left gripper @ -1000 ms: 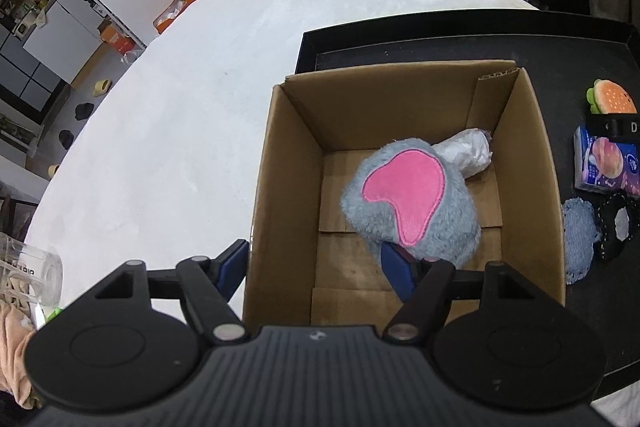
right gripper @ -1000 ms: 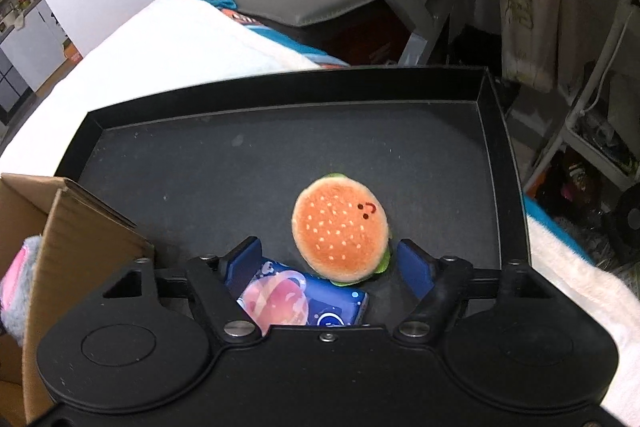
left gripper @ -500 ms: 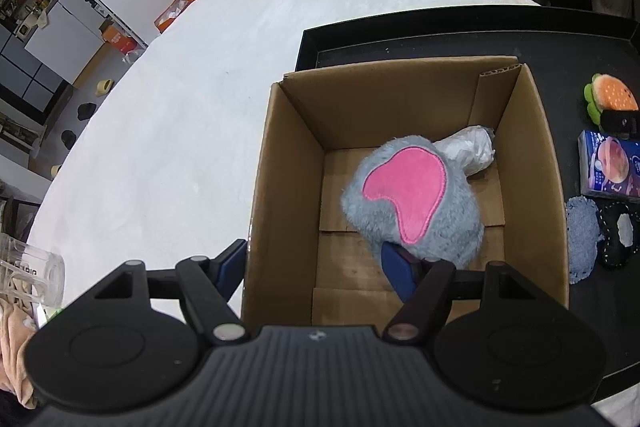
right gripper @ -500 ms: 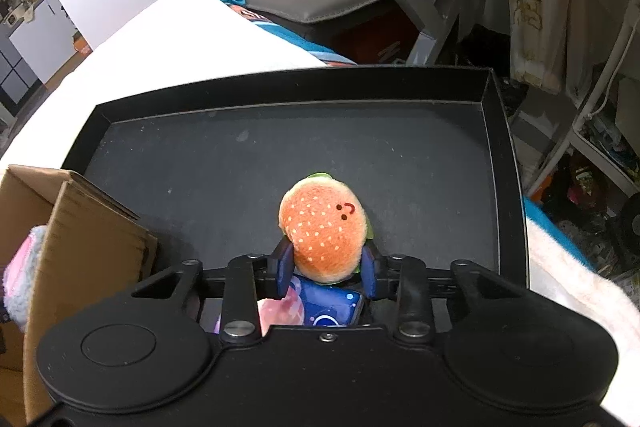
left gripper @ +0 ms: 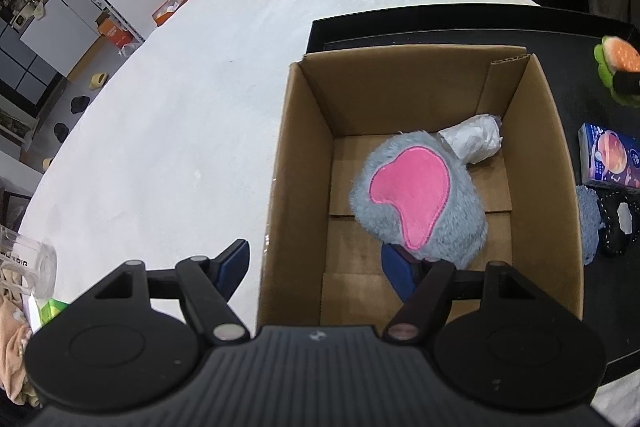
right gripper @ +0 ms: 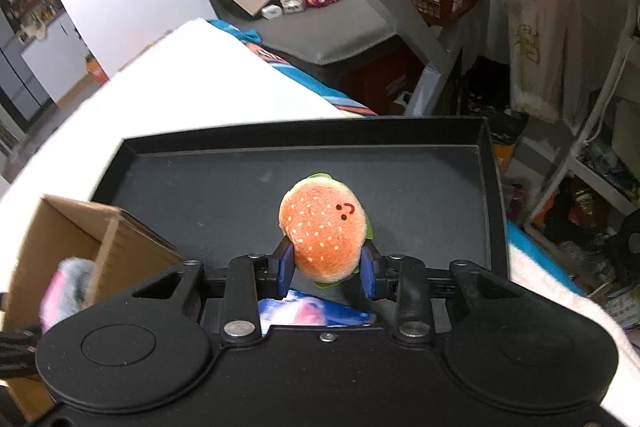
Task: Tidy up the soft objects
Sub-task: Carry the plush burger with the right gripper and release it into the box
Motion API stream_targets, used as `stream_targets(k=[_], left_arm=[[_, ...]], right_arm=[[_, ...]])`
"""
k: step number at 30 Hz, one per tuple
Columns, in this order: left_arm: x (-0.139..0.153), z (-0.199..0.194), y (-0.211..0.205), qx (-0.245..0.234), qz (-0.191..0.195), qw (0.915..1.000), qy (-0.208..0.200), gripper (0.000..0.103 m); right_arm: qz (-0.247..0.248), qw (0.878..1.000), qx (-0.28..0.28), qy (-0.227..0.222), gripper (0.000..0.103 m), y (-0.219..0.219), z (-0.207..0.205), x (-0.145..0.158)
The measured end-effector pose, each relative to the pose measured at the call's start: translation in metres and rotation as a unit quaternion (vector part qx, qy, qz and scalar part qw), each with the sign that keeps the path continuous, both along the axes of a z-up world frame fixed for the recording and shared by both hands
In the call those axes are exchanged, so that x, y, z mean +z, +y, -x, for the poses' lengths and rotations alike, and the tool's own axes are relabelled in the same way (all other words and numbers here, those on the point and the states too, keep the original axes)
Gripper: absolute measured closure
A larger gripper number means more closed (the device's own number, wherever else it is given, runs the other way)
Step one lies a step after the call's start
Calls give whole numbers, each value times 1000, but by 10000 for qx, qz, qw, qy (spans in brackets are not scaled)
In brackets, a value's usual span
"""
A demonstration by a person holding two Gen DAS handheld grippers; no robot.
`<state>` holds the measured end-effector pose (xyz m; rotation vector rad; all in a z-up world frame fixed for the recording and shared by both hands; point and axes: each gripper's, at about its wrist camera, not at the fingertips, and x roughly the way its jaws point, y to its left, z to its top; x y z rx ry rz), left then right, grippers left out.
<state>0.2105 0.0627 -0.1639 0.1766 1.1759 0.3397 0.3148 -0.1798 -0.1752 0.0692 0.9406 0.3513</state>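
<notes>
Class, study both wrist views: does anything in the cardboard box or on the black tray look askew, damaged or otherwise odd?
Nothing looks damaged or spilled. One oddity: the left gripper straddles the brown cardboard box's left wall, one finger outside, one inside beside the grey-and-pink plush toy. The right gripper is shut on the orange burger plush above the black tray.

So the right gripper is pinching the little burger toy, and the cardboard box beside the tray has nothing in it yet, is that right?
Not quite: the cardboard box is not empty. The left wrist view shows a grey and pink plush and a white bundle lying in it. The rest holds: in the right wrist view the right gripper has its jaws pinched on the burger toy.
</notes>
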Motion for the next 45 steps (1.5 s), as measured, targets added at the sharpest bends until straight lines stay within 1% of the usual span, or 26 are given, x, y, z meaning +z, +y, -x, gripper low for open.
stream_targets(k=[7, 12, 22, 28, 29, 33, 36, 38, 39, 41, 42, 44, 45], left_arm=[[3, 8, 11, 61, 90, 9999, -83, 32], [1, 17, 21, 119, 275, 9994, -148, 32], [2, 29, 38, 87, 604, 9976, -321, 32], [0, 33, 43, 6, 807, 9958, -441, 33], [-1, 33, 44, 1, 838, 9954, -458, 35], [-2, 35, 48, 3, 1018, 9933, -545, 36], [-3, 35, 51, 32, 1143, 9917, -582, 45], [-5, 35, 54, 63, 1241, 9906, -577, 56], [-6, 35, 56, 91, 1289, 9899, -583, 59], [-8, 35, 59, 152, 1377, 9886, -587, 72], [-9, 35, 61, 179, 1439, 9877, -578, 75], [-13, 33, 63, 188, 1529, 9866, -538, 88], [-15, 33, 63, 189, 1485, 9873, -524, 90]], right_arm=[[-487, 9988, 109, -29, 71, 6, 6, 25], [-793, 9967, 184, -62, 71, 11, 13, 43], [-616, 9967, 441, -294, 71, 38, 30, 62], [-540, 9962, 608, -302, 70, 61, 39, 69], [-532, 9960, 648, -302, 70, 65, 40, 70], [-471, 9944, 896, -309, 70, 85, 48, 74], [-440, 9926, 1096, -274, 70, 99, 52, 74], [-440, 9913, 1213, -247, 70, 107, 55, 74], [-432, 9906, 1271, -244, 70, 111, 56, 74], [-427, 9893, 1377, -223, 70, 119, 57, 75], [-433, 9885, 1432, -205, 70, 123, 58, 74], [-431, 9874, 1511, -164, 70, 130, 59, 73], [-439, 9870, 1538, -128, 70, 133, 60, 71]])
